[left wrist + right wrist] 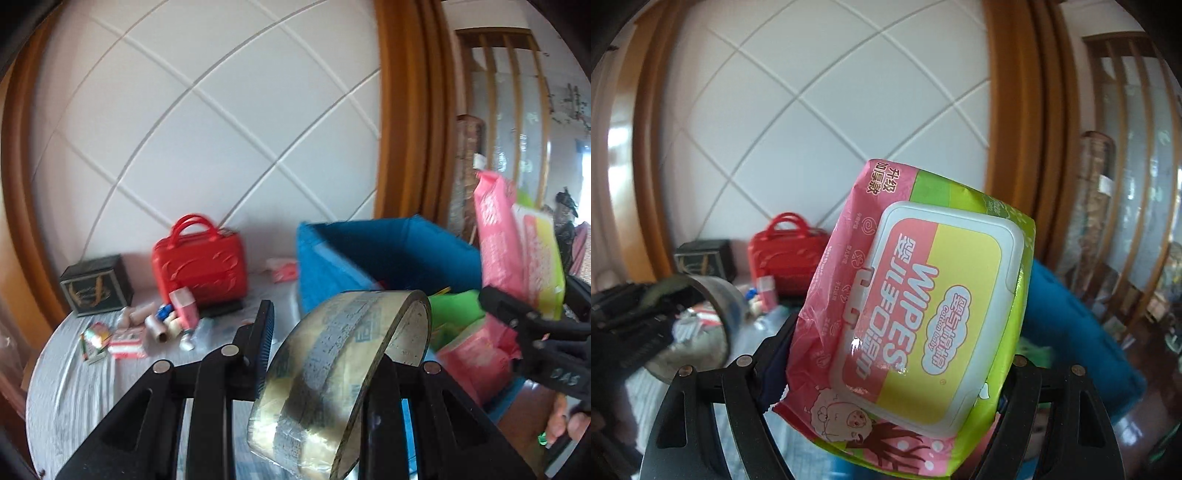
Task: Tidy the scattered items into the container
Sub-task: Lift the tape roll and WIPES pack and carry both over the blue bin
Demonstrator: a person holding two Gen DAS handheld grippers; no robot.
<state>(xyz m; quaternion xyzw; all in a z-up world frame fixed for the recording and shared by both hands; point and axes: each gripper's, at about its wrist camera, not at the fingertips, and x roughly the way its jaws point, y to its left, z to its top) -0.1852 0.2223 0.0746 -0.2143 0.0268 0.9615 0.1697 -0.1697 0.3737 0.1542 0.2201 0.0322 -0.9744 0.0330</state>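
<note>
My left gripper (pixel 332 332) is shut on a roll of clear packing tape (pixel 332 369), held up above the table. The tape also shows at the left of the right wrist view (pixel 716 306). My right gripper (pixel 897 362) is shut on a pink and green pack of baby wipes (pixel 923 314), lid facing the camera. In the left wrist view this gripper (pixel 535 299) holds the pack (pixel 517 243) upright beside the blue fabric container (pixel 388 251). The container (pixel 1071 317) stands open and holds a green pack (pixel 458 306) and a pink pack (pixel 476 354).
A red handbag-shaped case (pixel 201 266) and a black box (pixel 96 286) stand at the back of the grey-covered table (pixel 74 387). Several small tubes and packets (pixel 159 321) lie scattered in front of them. A person's hand (pixel 565 424) shows at the lower right.
</note>
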